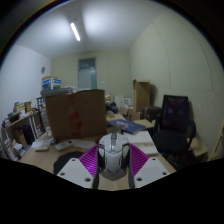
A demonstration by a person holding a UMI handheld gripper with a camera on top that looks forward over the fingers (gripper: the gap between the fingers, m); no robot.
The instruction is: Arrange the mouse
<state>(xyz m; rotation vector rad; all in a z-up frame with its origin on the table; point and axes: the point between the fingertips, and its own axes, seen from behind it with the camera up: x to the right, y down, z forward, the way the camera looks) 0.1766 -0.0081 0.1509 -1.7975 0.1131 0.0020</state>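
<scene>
A grey and black computer mouse sits between my two fingers, held up above the desk. My gripper is shut on it: the purple pads press on its left and right sides. The mouse points away from me, its wheel end toward the far side of the room.
A large cardboard box stands on the desk beyond my left finger. Papers and small items lie further back. A black office chair stands beyond my right finger. Shelves with clutter are left of the box.
</scene>
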